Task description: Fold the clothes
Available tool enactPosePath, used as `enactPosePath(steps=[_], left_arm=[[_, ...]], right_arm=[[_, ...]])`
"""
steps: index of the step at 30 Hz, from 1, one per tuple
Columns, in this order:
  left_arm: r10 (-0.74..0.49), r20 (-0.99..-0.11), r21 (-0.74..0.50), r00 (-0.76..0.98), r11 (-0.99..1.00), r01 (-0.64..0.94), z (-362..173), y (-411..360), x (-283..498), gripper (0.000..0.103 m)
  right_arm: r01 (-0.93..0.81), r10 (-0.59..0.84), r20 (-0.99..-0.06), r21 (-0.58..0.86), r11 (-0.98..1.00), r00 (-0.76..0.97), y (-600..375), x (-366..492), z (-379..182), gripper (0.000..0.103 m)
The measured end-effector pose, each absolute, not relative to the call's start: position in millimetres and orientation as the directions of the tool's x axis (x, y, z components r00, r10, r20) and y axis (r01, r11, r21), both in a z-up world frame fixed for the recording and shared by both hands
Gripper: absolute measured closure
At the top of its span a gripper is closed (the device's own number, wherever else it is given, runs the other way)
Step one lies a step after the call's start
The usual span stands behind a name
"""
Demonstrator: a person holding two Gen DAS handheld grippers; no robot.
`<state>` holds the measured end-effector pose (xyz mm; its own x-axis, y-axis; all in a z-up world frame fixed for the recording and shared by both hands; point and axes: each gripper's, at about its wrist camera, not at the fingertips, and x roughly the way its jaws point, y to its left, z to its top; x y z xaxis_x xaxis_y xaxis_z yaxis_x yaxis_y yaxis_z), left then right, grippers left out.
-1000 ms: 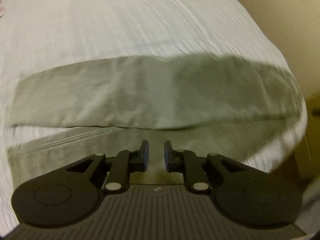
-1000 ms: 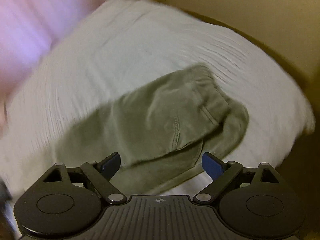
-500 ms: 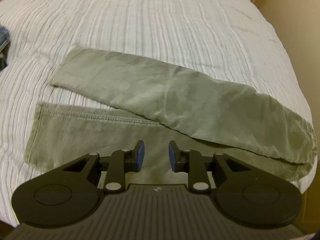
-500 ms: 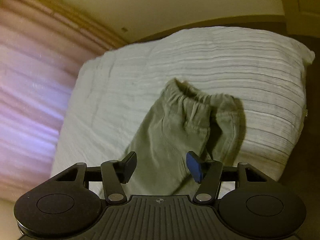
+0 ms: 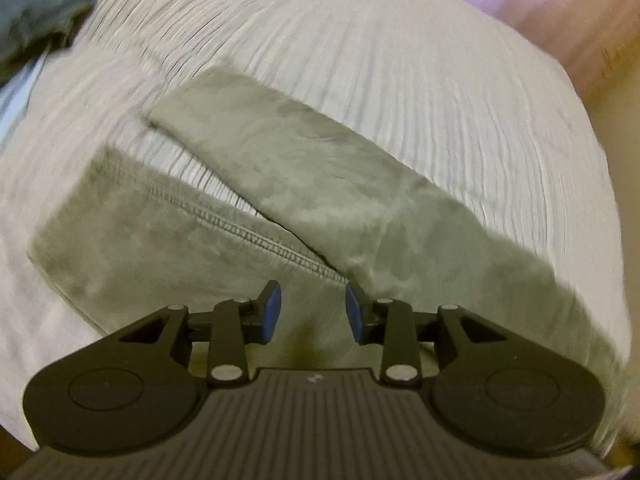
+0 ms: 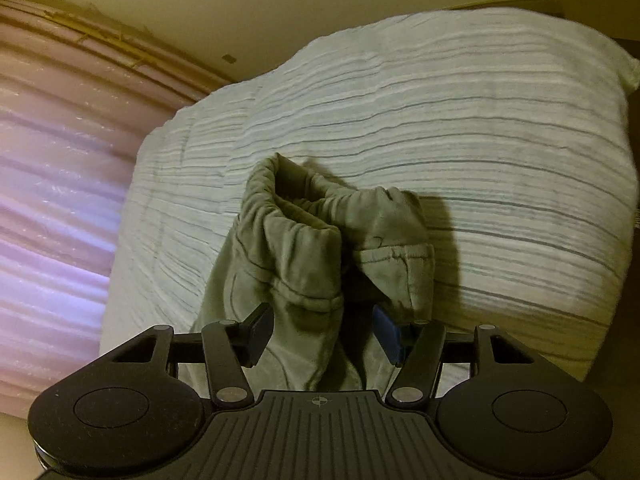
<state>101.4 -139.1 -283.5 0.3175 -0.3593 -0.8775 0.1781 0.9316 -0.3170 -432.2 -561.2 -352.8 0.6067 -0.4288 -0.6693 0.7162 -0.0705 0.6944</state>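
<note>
**Trousers spread on bed, both grippers apart**

Left wrist view: a dark garment (image 5: 36, 8) lies at 10 o'clock on the bed (image 5: 400, 80). The trousers (image 5: 304, 184) lie flat, legs splayed toward 10 and 11 o'clock. The left gripper (image 5: 313, 311) hovers above the crotch, fingers apart, gripping nothing.

Right wrist view: a pink curtain (image 6: 52, 200) fills 9 o'clock. The trousers' waistband (image 6: 296, 216) stands bunched at 12 o'clock. The right gripper (image 6: 324, 334) has fingers apart, cloth between them, contact unclear.

bedroom, likely | striped bedspread (image 5: 400, 80) | pink curtain (image 6: 52, 184)
</note>
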Motion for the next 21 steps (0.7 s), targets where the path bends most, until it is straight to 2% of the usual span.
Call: enactPosePath(steps=[7,14,16,17,18,19,21], left_arm=[[-0.42,-0.825,-0.494,0.378,0.861,-0.121,-332,-121,131,0.073],[-0.398,-0.805,-0.525,0.44,0.823,-0.217,-361,-119,164,0.072],[-0.39,-0.806,-0.519,0.446,0.827,-0.216,-364,-123,170,0.074],[-0.387,-0.808,-0.514,0.444,0.831,-0.211,-365,-125,172,0.074],[-0.38,-0.812,-0.503,0.443,0.84,-0.203,-365,-127,174,0.079],[-0.373,-0.813,-0.493,0.447,0.85,-0.188,-363,-129,174,0.098],[-0.363,-0.806,-0.474,0.467,0.869,-0.141,-354,-132,174,0.1]], right_arm=[[0.674,-0.435,-0.616,0.738,-0.026,0.657,-571,-432,-367,0.044],[0.658,-0.427,-0.599,0.753,-0.014,0.677,-573,-438,-369,0.044],[0.666,-0.419,-0.61,0.746,-0.017,0.673,-575,-438,-367,0.067],[0.67,-0.415,-0.615,0.742,-0.018,0.67,-577,-438,-367,0.072],[0.673,-0.411,-0.619,0.739,-0.019,0.669,-578,-437,-365,0.074],[0.675,-0.407,-0.62,0.737,-0.011,0.67,-581,-437,-362,0.077],[0.682,-0.408,-0.616,0.731,0.022,0.674,-584,-438,-349,0.079]])
